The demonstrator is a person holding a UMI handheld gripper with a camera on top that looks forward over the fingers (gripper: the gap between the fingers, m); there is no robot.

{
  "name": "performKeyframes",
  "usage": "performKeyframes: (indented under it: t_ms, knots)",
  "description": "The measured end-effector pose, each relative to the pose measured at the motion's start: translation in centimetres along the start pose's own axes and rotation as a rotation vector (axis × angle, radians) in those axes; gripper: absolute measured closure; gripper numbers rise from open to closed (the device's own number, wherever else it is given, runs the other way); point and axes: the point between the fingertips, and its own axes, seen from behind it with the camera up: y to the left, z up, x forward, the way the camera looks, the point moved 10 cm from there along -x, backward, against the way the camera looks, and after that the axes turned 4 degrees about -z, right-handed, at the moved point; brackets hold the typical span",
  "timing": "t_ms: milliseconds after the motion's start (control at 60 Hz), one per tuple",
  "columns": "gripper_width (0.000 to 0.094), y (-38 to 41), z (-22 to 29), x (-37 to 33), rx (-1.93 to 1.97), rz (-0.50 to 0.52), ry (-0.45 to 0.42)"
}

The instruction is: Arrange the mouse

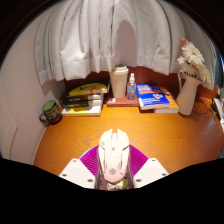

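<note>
- The mouse (pixel 113 155), white, sits between the gripper's (pixel 113 172) purple pads (pixel 91 160), clenched by both fingers above the counter (pixel 80 135).
- At 11 o'clock: stacked books (pixel 84 100) and a green mug (pixel 50 112).
- At 12: a cream jar (pixel 120 81) and a small bottle (pixel 131 86).
- At 1 to 2: blue books (pixel 155 98) and a vase of flowers (pixel 189 80).
- Behind all: a white curtain (pixel 110 35).

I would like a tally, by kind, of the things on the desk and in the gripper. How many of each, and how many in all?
Mouse, white, between the gripper fingers: 1
Mug, green: 1
Book stacks: 2, left and right
Jar, cream: 1
Small bottle: 1
Vase with flowers: 1
Total: 7
</note>
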Motion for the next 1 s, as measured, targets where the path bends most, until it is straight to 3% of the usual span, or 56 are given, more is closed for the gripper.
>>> performKeyframes:
  t_ms: [200, 267, 483, 567, 633, 1000]
  knots:
    - [0.0561, 1.3, -7.5, 2.4, -0.031, 0.009, 0.134]
    - [0.0558, 1.4, -8.0, 2.6, -0.066, -0.005, 0.091]
    - [0.0396, 1.4, -7.8, 2.6, -0.046, 0.004, 0.087]
    - [0.0215, 1.3, -7.4, 2.1, -0.034, -0.006, 0.106]
    - [0.0166, 1.4, -6.1, 0.7, -0.019, -0.007, 0.073]
    - [0.0160, 0.6, 0.7, -15.5, 0.003, 0.035, -0.111]
